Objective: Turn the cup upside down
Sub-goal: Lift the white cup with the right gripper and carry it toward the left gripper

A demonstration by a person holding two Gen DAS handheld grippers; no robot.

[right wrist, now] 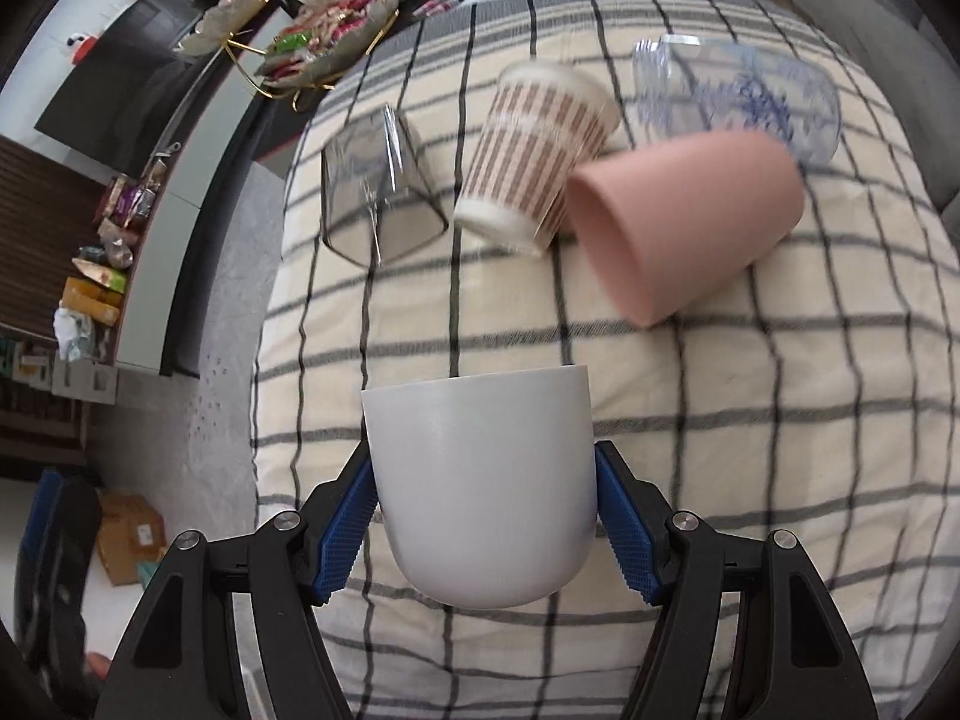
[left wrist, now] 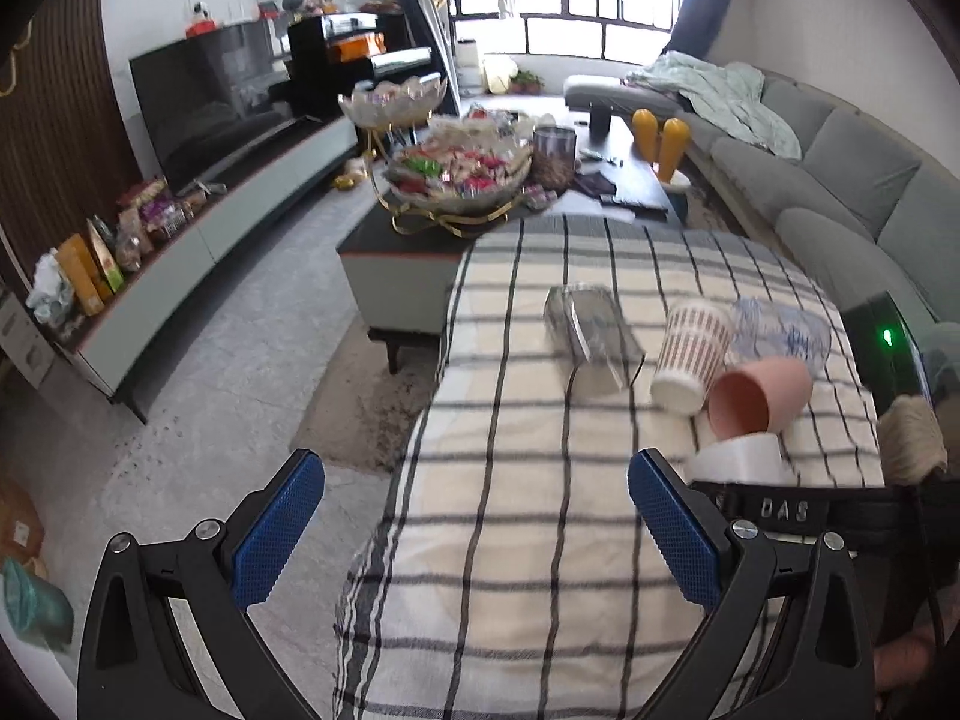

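White, smooth, tapered plastic cup [right wrist: 483, 492] sits clamped between the two blue-padded fingers of the right gripper [right wrist: 486, 531], lifted above the cream cloth with dark grid lines [right wrist: 750, 480]; its wide rim points away from the camera and its rounded base toward it, so the inside is hidden. The left gripper [left wrist: 477, 531] hovers over the near edge of the same cloth with its fingers spread wide and nothing between them. From the left wrist view only a sliver of the white cup [left wrist: 741, 459] shows, behind that gripper's right finger. Four more cups lie beyond it on the cloth, all on their sides: a pink matte cup [right wrist: 684, 222] with its mouth toward the camera and nothing visible inside, a white paper cup with brown dashes [right wrist: 540, 156], a clear faceted glass [right wrist: 378, 180], and a clear tumbler with blue print [right wrist: 744, 90] just behind the pink one. Farther off, the left wrist view alone shows a glass tiered bowl heaped with wrapped snacks [left wrist: 456, 174] on a dark coffee table [left wrist: 390, 246], a grey sofa [left wrist: 840, 168] and a black television [left wrist: 204, 96].
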